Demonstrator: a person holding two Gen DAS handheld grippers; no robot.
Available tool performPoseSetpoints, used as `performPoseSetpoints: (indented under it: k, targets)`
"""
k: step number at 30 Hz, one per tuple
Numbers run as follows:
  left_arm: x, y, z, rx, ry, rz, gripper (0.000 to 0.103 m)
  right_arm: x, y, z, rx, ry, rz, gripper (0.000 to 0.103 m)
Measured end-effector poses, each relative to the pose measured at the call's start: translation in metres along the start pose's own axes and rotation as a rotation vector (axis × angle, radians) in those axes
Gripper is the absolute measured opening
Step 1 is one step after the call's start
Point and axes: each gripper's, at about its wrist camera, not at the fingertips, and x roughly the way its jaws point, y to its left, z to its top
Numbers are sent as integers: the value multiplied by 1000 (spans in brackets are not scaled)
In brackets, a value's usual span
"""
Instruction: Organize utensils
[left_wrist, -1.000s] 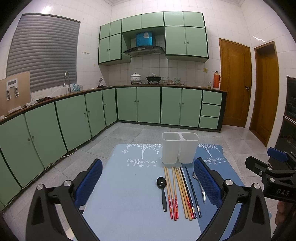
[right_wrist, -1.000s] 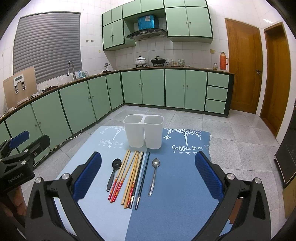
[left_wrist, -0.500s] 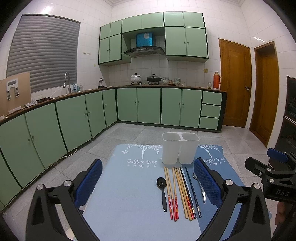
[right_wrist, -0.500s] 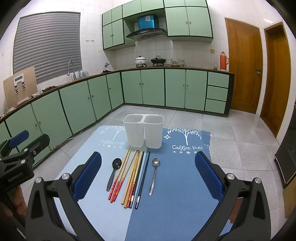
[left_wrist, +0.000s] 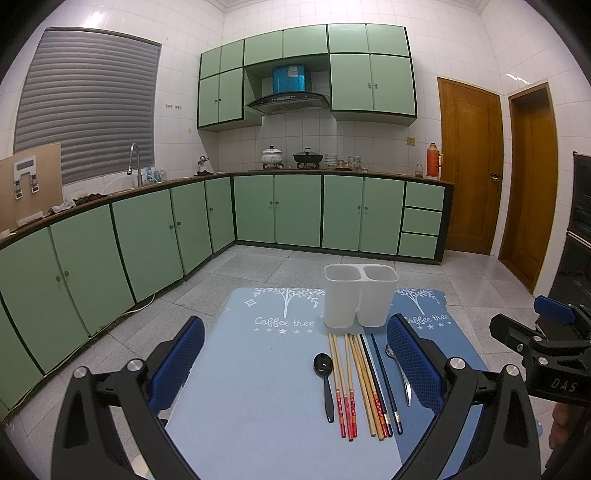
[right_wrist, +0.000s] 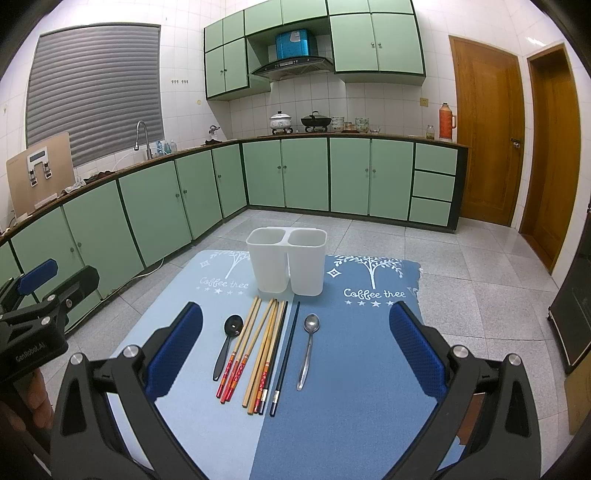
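Both jaws spread above chopsticks (right_wrist: 264, 350)

I'm looking into a home kitchen. Pale green base cabinets (right_wrist: 288, 173) run in an L along 2 white-tiled walls, with matching wall cupboards (right_wrist: 373, 37) above. A range hood (right_wrist: 291, 66) hangs over a hob carrying a white pot (right_wrist: 281, 120) and a dark wok (right_wrist: 316, 120). On the left, a tall tap (right_wrist: 142, 138) stands on the counter below a shuttered window (right_wrist: 96, 85). A red thermos (right_wrist: 446, 125) sits at the counter's end, next to 2 wooden doors (right_wrist: 487, 133).
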Motion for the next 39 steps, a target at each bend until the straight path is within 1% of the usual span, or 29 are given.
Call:
performPoseSetpoints:
  k: [23, 24, 29, 33, 36, 39]
  targets:
    - [5, 0, 1, 0, 9, 2, 97, 3, 4, -5, 1, 11, -6, 98]
    - [8, 6, 4, -1, 15, 7, 97, 6, 4, -6, 2, 17, -9, 98]
    - [39, 20, -6, 2, 80, 36, 97, 27, -2, -12, 9, 67, -32, 98]
    - [70, 23, -13, 23, 145, 45, 97, 58, -12, -14, 15, 122, -42, 98]
    - [104, 22, -24, 43, 217, 45, 97, 83, -17, -17, 14, 171, -37, 98]
    - [139, 21, -35, 52, 287, 43, 97, 113, -26, -20, 46, 242, -18, 97]
